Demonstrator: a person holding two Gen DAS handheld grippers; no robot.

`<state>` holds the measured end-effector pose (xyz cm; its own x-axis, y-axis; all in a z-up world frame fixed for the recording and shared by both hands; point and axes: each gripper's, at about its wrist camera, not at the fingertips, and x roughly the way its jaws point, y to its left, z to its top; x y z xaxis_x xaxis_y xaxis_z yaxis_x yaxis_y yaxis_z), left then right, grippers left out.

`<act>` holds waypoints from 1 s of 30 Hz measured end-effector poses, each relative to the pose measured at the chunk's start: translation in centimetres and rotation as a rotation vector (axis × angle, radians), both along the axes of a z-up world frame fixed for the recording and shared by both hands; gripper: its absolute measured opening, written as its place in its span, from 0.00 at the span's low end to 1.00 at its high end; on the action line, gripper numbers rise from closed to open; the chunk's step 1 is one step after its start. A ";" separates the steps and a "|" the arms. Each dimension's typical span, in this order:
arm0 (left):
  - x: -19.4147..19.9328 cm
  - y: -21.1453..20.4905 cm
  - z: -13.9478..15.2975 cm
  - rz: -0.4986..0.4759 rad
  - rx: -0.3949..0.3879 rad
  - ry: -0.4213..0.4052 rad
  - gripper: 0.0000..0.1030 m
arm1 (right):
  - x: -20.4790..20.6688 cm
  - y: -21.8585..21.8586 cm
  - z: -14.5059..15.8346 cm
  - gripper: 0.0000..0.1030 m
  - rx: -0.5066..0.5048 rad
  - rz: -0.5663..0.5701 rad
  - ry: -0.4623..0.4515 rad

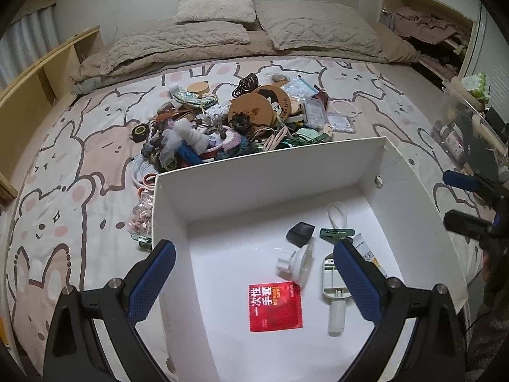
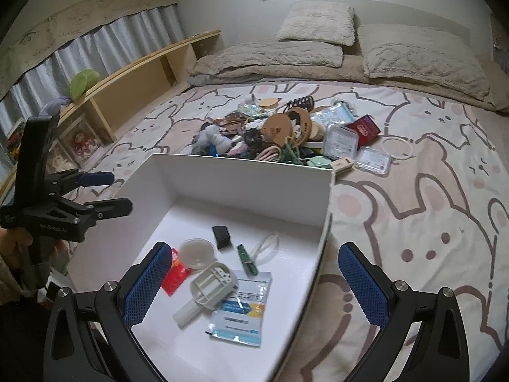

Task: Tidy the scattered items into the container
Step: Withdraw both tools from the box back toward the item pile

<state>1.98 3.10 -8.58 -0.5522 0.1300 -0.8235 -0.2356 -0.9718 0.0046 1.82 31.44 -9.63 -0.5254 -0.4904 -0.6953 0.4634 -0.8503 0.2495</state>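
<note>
A white open box (image 1: 270, 175) sits on the bed in front of a pile of scattered small items (image 1: 235, 117). Inside the box lie a red packet (image 1: 275, 307), a blurred white round lid (image 1: 299, 262), a black piece (image 1: 300, 231), a green clip (image 1: 337, 233) and a white handled tool (image 1: 334, 286). My left gripper (image 1: 254, 254) hangs open and empty over the box. In the right wrist view, my right gripper (image 2: 256, 251) is also open and empty over the box (image 2: 248, 181), above a blue-and-white packet (image 2: 241, 312). The pile (image 2: 280, 137) lies beyond the far wall.
The bed has a bunny-print sheet (image 1: 79, 175) and beige pillows (image 1: 318, 28) at its head. A wooden shelf (image 2: 143, 73) runs along the left side. A white ring (image 2: 397, 148) and clear packets (image 2: 372, 160) lie right of the pile. Cluttered shelves (image 1: 461, 140) stand at the right.
</note>
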 end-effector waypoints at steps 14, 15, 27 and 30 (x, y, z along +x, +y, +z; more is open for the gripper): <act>-0.3 -3.1 0.4 0.057 0.029 0.026 0.97 | -1.6 4.9 -0.8 1.00 -0.014 -0.121 -0.006; -0.4 -3.2 0.3 0.061 0.023 0.027 0.97 | -1.7 5.2 -0.9 1.00 -0.013 -0.128 -0.009; -0.7 -5.6 -0.4 0.087 -0.010 0.035 0.97 | -3.2 8.0 -3.4 1.00 -0.010 -0.197 -0.058; -0.8 -6.7 -0.7 0.107 -0.026 0.038 0.97 | -3.8 8.5 -4.2 1.00 -0.006 -0.213 -0.073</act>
<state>1.22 -3.63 -9.33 -0.5931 0.0473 -0.8038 -0.1299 -0.9908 0.0375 -2.01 39.95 -13.85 -0.5661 -0.3781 -0.7325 0.2539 -0.9254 0.2814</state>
